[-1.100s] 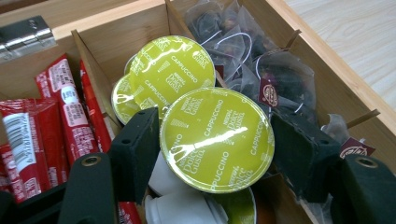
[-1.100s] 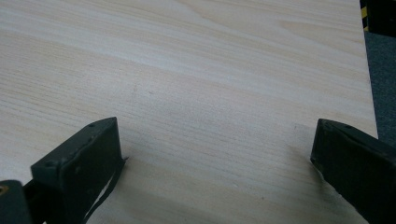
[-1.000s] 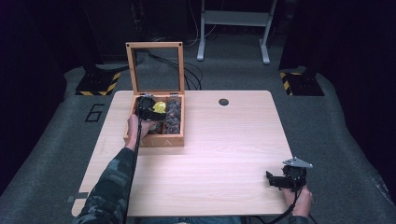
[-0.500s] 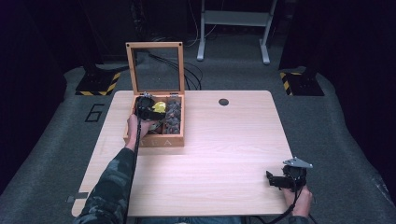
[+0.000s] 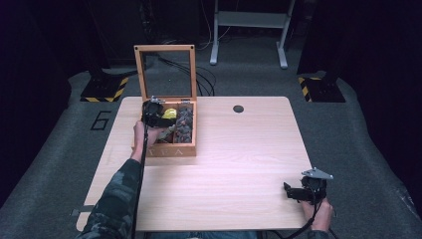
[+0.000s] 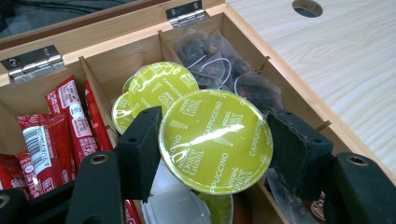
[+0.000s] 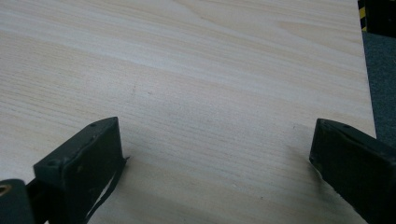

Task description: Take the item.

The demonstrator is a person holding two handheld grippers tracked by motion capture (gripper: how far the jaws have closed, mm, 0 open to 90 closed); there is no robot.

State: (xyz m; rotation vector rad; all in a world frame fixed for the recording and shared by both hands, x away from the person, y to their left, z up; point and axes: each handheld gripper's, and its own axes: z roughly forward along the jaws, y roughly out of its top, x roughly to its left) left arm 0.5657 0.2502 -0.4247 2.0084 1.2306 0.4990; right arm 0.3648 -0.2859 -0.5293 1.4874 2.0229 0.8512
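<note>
Over the wooden box [image 5: 169,149] at the table's [image 5: 239,149] left, the left gripper [image 6: 212,140] has its jaws closed around a yellow-green coffee capsule [image 6: 215,140], above the box's middle compartment, with red packets [image 6: 56,126] left of it and tea bags [image 6: 224,65] right. Well apart from the box, near the table's front right corner, the right gripper [image 5: 300,191] rests with jaws spread wide, holding nothing.

Capsule [image 6: 215,140] body hidden beneath its own green foil lid, contact with the left hand-held gripper [image 6: 212,154] jaws undeterminable; red sachets [image 6: 44,140] cut off at frame edge; box [image 5: 171,149] contents too small to identify from high view.
</note>
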